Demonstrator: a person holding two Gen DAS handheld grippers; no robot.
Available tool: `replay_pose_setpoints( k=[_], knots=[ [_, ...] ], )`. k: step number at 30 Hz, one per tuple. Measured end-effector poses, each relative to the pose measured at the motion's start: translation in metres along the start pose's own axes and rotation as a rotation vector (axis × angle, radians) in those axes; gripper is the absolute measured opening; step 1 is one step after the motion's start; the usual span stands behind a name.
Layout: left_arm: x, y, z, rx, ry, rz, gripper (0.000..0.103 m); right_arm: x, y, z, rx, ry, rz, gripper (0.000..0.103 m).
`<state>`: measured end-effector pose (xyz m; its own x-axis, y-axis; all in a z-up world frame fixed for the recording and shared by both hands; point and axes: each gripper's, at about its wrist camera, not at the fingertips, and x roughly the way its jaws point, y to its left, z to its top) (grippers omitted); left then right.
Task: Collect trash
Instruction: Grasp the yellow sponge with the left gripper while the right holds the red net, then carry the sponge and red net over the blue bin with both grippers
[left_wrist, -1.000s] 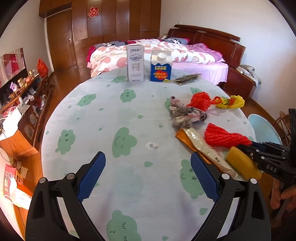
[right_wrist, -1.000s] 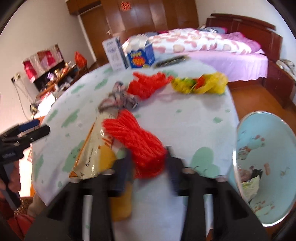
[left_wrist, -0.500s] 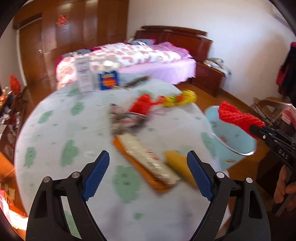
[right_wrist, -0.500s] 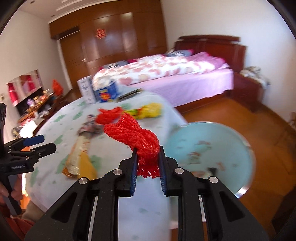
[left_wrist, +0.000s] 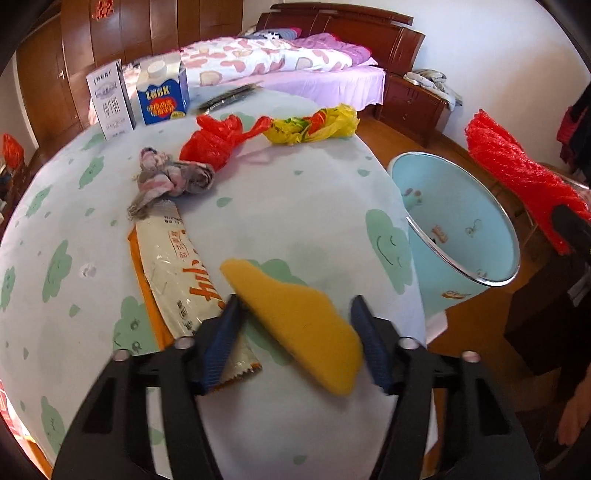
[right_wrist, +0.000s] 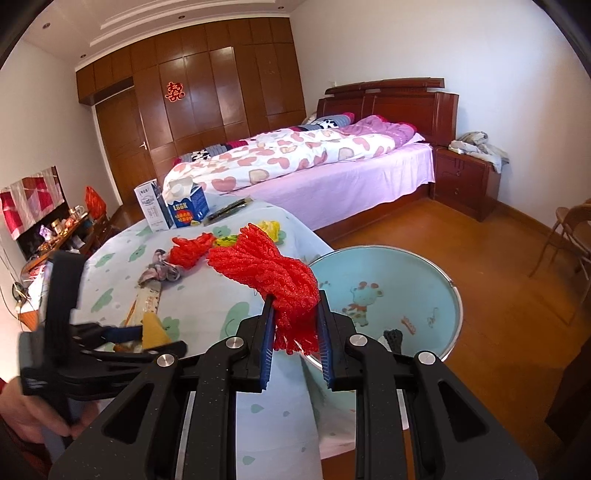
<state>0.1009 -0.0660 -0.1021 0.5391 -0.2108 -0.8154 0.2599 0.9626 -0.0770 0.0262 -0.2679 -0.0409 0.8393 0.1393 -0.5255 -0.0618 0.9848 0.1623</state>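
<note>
Bedroom counter (left_wrist: 280, 206): right hand-held gripper (right_wrist: 297, 334) clenched on red mesh (right_wrist: 273, 273), may miss bin (right_wrist: 399, 295); left hand-held gripper (left_wrist: 299, 343), just closing, straddles yellow sponge (left_wrist: 295, 317), ungripped; could slip.

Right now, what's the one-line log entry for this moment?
left gripper: closing around yellow sponge, not yet pinched | right gripper: shut on red mesh bundle, above blue bin | phase: binning trash
</note>
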Motion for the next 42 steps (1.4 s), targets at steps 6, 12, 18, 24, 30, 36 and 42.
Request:
replay_pose_setpoints(
  k=[6,12,18,24,30,36,42],
  knots=[
    [-0.019,0.014,0.003,-0.052,-0.077,-0.051,0.034,0.000,0.003,0.000,0.014,-0.016,-0.016,0.022],
    [-0.061,0.020,0.011,-0.057,-0.256,-0.073,0.034,-0.003,-0.002,0.001,0.061,-0.042,-0.059,0.022],
    [-0.072,0.018,0.019,-0.053,-0.297,-0.062,0.034,-0.005,-0.016,0.002,0.122,-0.061,-0.105,0.022],
    [-0.068,0.001,0.026,0.009,-0.280,-0.051,0.034,-0.004,-0.031,0.003,0.156,-0.062,-0.139,0.022],
    [-0.058,-0.024,0.037,0.059,-0.265,-0.083,0.034,-0.008,-0.042,0.003,0.185,-0.082,-0.192,0.022],
    [-0.046,-0.054,0.046,0.116,-0.248,-0.106,0.034,-0.006,-0.061,-0.001,0.235,-0.070,-0.241,0.022],
    [-0.038,-0.080,0.055,0.160,-0.243,-0.115,0.034,-0.004,-0.078,-0.004,0.262,-0.064,-0.278,0.022]
  ],
)
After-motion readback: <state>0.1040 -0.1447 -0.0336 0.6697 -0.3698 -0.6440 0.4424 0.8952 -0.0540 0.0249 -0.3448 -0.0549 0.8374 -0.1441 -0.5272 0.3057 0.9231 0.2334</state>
